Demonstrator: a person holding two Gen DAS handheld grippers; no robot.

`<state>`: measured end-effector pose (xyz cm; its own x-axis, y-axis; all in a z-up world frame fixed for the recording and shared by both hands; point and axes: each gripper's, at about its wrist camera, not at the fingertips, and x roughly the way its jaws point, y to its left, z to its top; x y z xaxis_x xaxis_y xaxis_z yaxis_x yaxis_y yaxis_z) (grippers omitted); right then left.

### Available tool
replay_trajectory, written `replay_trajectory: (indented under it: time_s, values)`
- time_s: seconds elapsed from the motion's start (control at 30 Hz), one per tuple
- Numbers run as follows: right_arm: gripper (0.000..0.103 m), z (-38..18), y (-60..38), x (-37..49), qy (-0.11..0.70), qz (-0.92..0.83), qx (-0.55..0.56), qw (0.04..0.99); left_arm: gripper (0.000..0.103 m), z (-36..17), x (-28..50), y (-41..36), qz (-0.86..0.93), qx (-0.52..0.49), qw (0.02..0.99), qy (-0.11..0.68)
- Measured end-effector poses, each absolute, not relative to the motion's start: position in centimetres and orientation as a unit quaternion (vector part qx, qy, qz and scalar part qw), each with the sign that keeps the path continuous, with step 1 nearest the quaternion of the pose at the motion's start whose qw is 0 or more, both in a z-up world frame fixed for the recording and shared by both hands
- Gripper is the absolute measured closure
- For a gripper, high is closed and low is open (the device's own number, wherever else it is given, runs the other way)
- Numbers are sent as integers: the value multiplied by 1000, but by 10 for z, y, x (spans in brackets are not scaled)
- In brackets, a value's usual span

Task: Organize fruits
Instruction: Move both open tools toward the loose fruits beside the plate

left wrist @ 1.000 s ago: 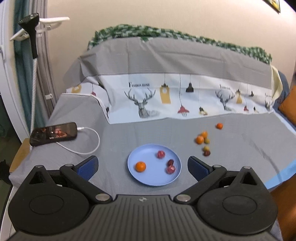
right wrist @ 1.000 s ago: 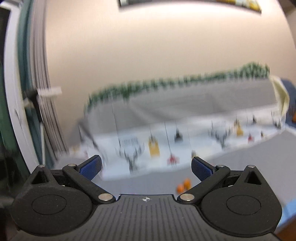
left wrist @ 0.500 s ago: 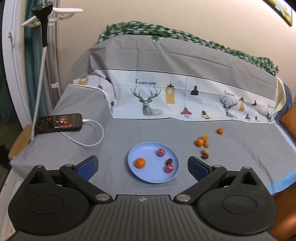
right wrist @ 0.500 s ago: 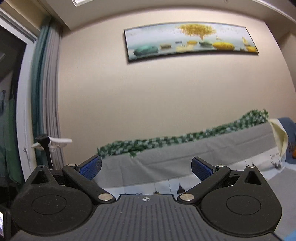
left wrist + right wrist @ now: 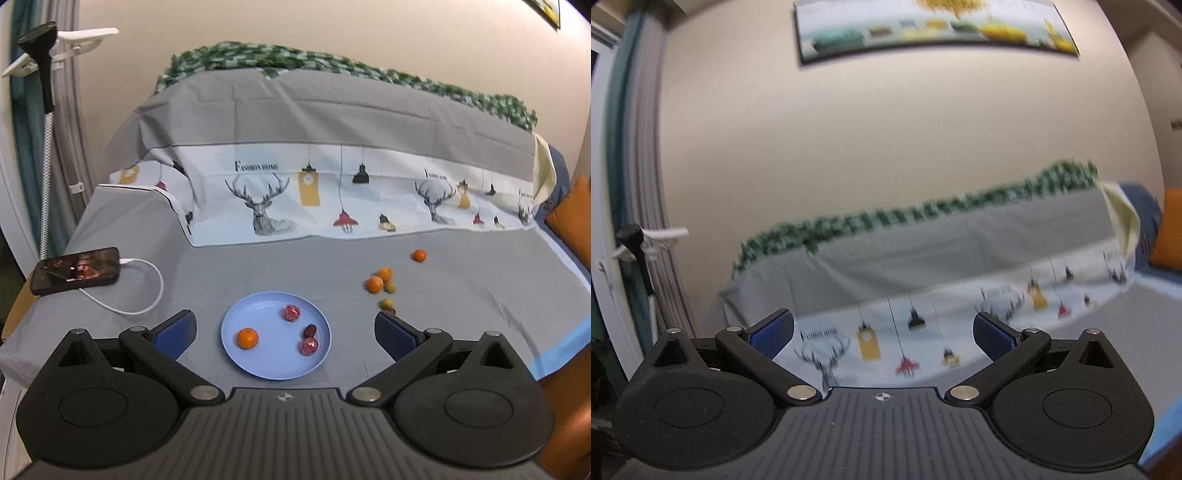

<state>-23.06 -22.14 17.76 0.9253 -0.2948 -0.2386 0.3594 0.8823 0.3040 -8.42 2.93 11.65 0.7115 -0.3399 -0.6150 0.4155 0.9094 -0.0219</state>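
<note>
The left gripper [image 5: 283, 328] is hanging above the near edge of the grey sheet [image 5: 221, 273], its blue-padded fingers [image 5: 173, 330] spread wide and holding nothing. Between them, lower in the left view, a blue plate [image 5: 258, 365] is lying flat on the sheet, carrying an orange [image 5: 247, 338] on its left side, a red fruit [image 5: 291, 313] toward the back, a small dark fruit [image 5: 309, 330] and another red fruit [image 5: 309, 346] on the right. Past the plate to the right, loose fruit is sitting on the sheet well apart from it: a small yellowish one [image 5: 386, 303] just beyond the right finger with a dark one touching it, then two oranges [image 5: 375, 284] close together with a yellowish fruit just beside them, and a lone orange [image 5: 419, 255] farther back. On the left a phone [image 5: 75, 271] is lying with a white cable [image 5: 147, 295] curling from it. The right gripper [image 5: 882, 334] is pointing higher, its fingers likewise spread wide and empty, facing the printed sheet draped over the backrest [image 5: 923, 266], with a picture [image 5: 934, 29] hanging on the wall; that view is blurred and is showing no fruit.
</note>
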Motion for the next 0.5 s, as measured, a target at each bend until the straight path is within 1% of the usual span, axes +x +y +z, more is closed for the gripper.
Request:
replay_trajectory:
  time_s: [0.2, 0.37, 0.5]
  values:
    - [1, 140, -238, -210, 117, -197, 187, 955, 0, 93, -62, 5, -194, 90, 911, 353]
    - [1, 118, -260, -188, 134, -209, 192, 950, 0, 84, -37, -12, -188, 82, 908, 364]
    - [1, 88, -275, -161, 173, -220, 192, 941, 0, 70, -12, -29, -181, 87, 901, 383]
